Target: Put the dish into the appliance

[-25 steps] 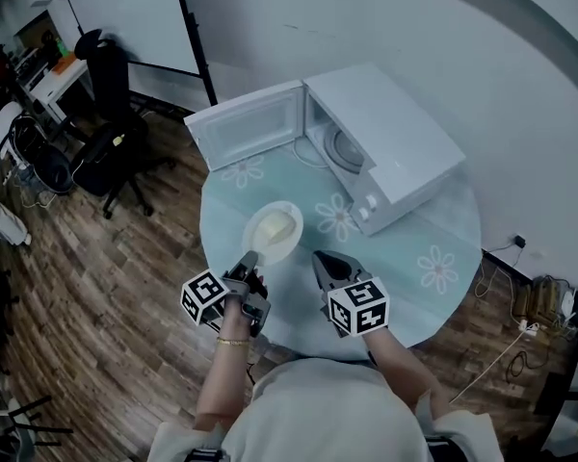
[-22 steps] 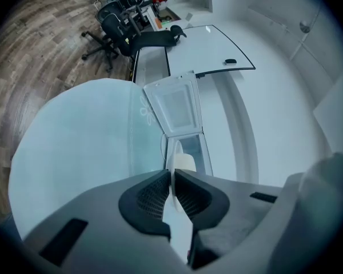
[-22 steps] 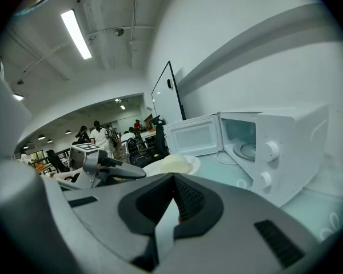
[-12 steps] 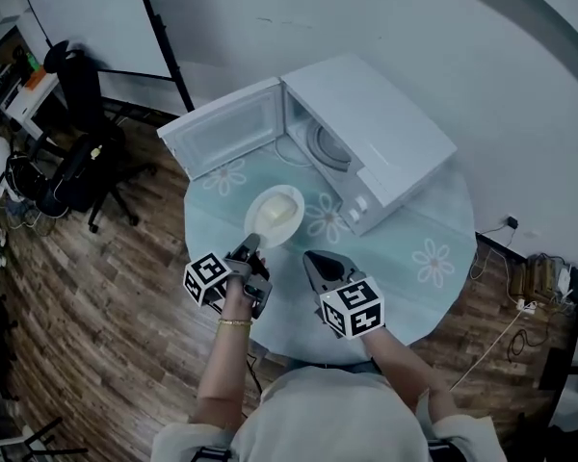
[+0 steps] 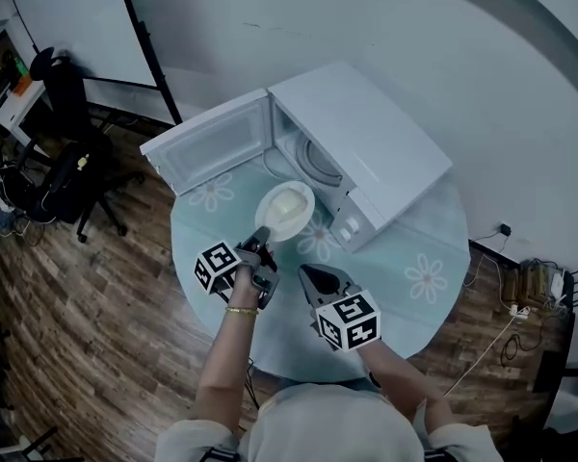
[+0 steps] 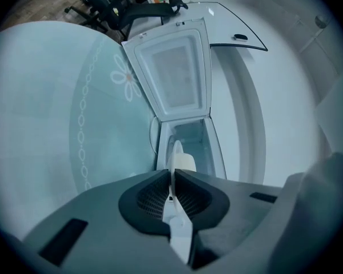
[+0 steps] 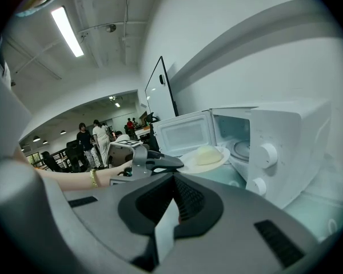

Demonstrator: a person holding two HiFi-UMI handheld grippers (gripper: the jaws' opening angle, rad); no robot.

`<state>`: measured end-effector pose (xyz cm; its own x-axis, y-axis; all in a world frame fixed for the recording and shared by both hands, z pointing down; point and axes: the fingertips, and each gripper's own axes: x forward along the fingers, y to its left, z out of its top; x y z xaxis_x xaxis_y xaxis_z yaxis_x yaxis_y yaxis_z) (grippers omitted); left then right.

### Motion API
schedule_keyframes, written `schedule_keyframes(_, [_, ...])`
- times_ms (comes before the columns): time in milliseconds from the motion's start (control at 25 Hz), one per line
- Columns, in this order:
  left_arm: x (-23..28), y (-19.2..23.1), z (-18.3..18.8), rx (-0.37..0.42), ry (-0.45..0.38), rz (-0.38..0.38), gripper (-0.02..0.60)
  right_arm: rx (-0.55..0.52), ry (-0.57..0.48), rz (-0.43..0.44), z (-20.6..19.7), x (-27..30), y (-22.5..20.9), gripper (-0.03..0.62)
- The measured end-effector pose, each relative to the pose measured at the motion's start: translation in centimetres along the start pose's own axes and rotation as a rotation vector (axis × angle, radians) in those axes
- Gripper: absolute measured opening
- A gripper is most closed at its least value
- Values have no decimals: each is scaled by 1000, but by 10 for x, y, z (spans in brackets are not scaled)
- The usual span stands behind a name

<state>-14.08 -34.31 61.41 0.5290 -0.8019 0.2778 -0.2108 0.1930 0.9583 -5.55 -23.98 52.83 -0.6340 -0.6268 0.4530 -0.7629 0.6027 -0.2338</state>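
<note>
From the head view, a person stands at a round glass counter printed with flowers, on which sits a white microwave, its door swung wide open to the left. The left gripper holds a white dish by its near rim, lifted off the counter just in front of the oven's mouth; a pale mound of food lies on it. The right gripper hovers beside the left, apart from the dish. In the left gripper view, the ribbed fingers are clamped on the dish rim, seen edge-on, with the open cavity straight ahead. In the right gripper view, that gripper's fingers are pressed together with nothing between them, and the dish shows off to the side near the opening. The step in hand looks like carrying the dish in. Next, it likely needs to go level through the opening, clear of the frame, and down onto the turntable before letting go.
</note>
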Motion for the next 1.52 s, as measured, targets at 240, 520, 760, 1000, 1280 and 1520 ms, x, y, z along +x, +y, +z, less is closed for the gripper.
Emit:
schedule_keyframes(240, [39,0,7,-2,23,12,34,15,5,2,6,10,-17,5])
schedule_keyframes(520, [77,3,15,5,39,26,34,34,13,4,6,18,-31,5])
schedule_keyframes(760, [105,5,19,-3,51,44,35,41,27,0,5,21,-43,5])
schedule_keyframes(1000, [122,8,20,9,65,60,37,46,30,-6,5,23,-50,6])
schedule_keyframes(1280, [139,8,20,-1,73,58,37,52,33,-7,4,24,-57,5])
schedule_keyframes(1520, [158,3,21,-9,76,51,38,51,36,1,4,27,-60,6])
